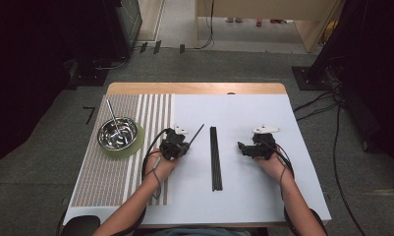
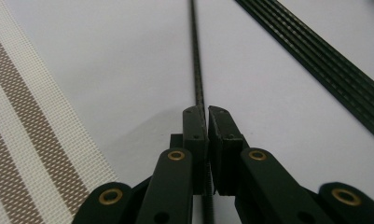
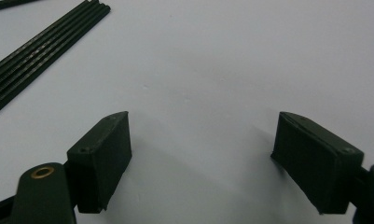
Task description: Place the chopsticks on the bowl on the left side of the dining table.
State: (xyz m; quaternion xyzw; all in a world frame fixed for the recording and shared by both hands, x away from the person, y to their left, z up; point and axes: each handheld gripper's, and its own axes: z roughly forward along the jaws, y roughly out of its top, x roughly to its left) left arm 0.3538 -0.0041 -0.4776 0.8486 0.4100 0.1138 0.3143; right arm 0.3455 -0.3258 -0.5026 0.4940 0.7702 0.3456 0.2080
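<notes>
Matt black ridged rod (image 2: 197,70); shiny metal bowl (image 1: 118,133); woven striped mat (image 1: 111,162).

High view down onto table (image 1: 263,196); both gripper views close, sharing the rod bundle (image 1: 215,157).

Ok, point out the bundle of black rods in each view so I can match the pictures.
High view: the bundle of black rods lies lengthwise at the table's middle, between the two grippers.
Left gripper view: it runs diagonally from top centre to the right edge.
Right gripper view: it crosses the upper left corner.
Shared landmark: the white tabletop under it.
</notes>
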